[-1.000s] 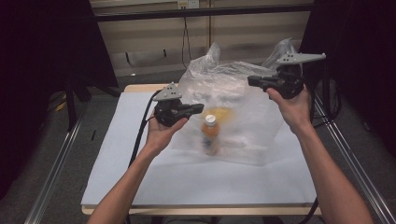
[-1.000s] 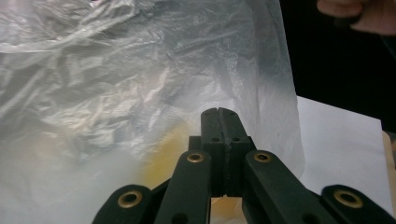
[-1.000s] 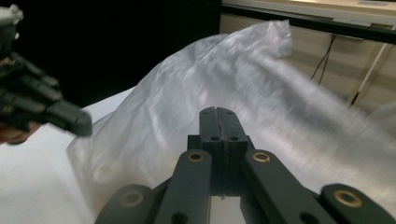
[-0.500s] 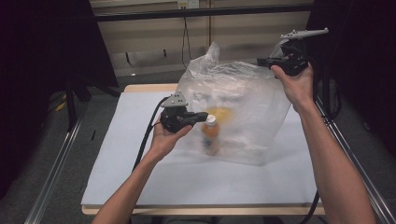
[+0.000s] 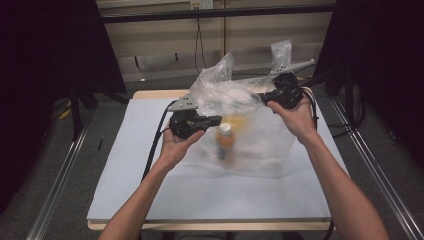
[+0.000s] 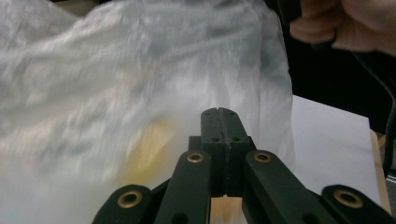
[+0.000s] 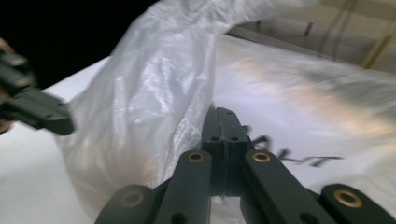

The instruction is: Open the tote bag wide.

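Above the white surface (image 5: 125, 190), both tongs stay clamped on the rim of the clear plastic bag (image 5: 250, 145): the left tongs (image 5: 216, 120) at its near-left edge, the right tongs (image 5: 263, 97) at the far right. The right one has dropped from its earlier height, slackening the mouth. Inside, the orange bottle (image 5: 224, 141) stands upright, so the bag seems to be settling around it.

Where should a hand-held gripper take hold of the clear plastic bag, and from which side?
Probably at the bag's loose upper edge, from the outer sides. The plastic bag is thin film with crumpled upper corners that stand free, and a bottle weighs down its lower part. The left hand-held gripper and the right hand-held gripper already sit at opposite upper edges, jaws shut.
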Tool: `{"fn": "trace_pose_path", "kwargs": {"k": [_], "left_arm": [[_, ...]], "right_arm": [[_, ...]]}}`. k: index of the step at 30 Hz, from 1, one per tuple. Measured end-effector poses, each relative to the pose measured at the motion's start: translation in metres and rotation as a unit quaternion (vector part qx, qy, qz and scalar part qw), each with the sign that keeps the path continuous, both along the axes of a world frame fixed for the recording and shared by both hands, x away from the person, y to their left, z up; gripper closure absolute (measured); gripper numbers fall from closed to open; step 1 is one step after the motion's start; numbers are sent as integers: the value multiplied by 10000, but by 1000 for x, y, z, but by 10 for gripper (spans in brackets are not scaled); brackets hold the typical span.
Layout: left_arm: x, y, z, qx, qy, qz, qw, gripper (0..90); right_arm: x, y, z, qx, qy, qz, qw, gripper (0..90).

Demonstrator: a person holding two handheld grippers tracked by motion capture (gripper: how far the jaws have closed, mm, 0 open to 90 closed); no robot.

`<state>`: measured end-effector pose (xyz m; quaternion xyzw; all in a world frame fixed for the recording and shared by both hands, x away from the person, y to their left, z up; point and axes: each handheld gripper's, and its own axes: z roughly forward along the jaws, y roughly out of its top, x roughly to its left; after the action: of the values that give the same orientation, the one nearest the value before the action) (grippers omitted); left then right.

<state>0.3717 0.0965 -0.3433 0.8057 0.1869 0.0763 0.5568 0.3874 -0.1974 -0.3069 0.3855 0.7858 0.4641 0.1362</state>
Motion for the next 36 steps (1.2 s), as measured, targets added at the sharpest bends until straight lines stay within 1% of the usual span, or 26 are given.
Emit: {"fn": "trace_pose_path", "kwargs": {"k": [3,4,6,7,8,9,10,12,13,16,17,19,20,23,26,27,28,29,30,31,32,33,34,35,36], "left_arm": [[-1,0,1,0,-24,-26,10000,900],[-1,0,1,-25,-22,-30,10000,900],[-1,1,3,-100,-14,-12,9999,900],[-1,1,4,-136,-23,-1,9999,900],[-1,1,5,-165,-7,0,9999,900],[-1,2,6,-144,-28,10,9999,900],[-1,1,8,-173,-40,2,9998,900],[-1,-2,13,-264,-59,-31,9996,900],[-2,-4,16,-256,-59,-22,9997,900],[0,-10,24,-353,-116,-88,9993,900],[0,-12,27,-356,-146,-59,9992,900],[3,-16,31,-435,-164,-56,9989,900],[4,-18,33,-421,-173,-34,9990,900],[8,-22,40,-482,-192,-3,9987,900],[14,-29,43,-374,-202,-9,9991,900],[15,-32,43,-245,-276,41,9993,900],[15,-32,43,-245,-276,41,9993,900],[18,-36,40,27,-365,109,9993,900],[19,-36,37,69,-321,122,9994,900],[21,-36,33,172,-310,176,9992,900],[21,-34,29,231,-307,244,9990,900],[21,-32,25,238,-290,276,9989,900],[20,-29,22,287,-293,387,9984,900],[20,-27,19,459,-422,462,9970,900],[20,-27,19,459,-422,462,9970,900]], "right_arm": [[-10,15,-12,38,-31,199,9998,900],[-16,22,-19,109,-75,271,9995,900],[-18,25,-21,140,-81,300,9994,900],[-24,31,-26,174,-149,354,9991,900],[-24,31,-26,174,-149,354,9991,900],[-26,34,-27,153,-182,324,9992,900],[-28,36,-29,128,-213,326,9992,900],[-33,39,-33,197,-255,327,9989,900],[-34,40,-34,213,-272,320,9989,900],[-38,41,-35,231,-312,334,9987,900],[-40,41,-34,230,-336,323,9986,900],[-42,42,-35,281,-332,353,9984,900],[-44,42,-35,283,-333,383,9983,900],[-50,45,-36,276,-359,465,9979,900],[-57,49,-36,371,-361,591,9969,900],[-60,51,-37,353,-377,639,9966,900],[-63,53,-37,305,-394,678,9965,900],[-65,56,-38,284,-399,710,9963,900],[-68,57,-39,273,-400,720,9962,900],[-70,57,-40,281,-386,742,9961,900],[-72,57,-41,290,-361,759,9960,900],[-74,57,-42,299,-339,774,9960,900],[-76,56,-43,322,-317,769,9960,900],[-78,55,-44,340,-311,774,9959,900],[-80,54,-45,354,-288,786,9959,900]]}}
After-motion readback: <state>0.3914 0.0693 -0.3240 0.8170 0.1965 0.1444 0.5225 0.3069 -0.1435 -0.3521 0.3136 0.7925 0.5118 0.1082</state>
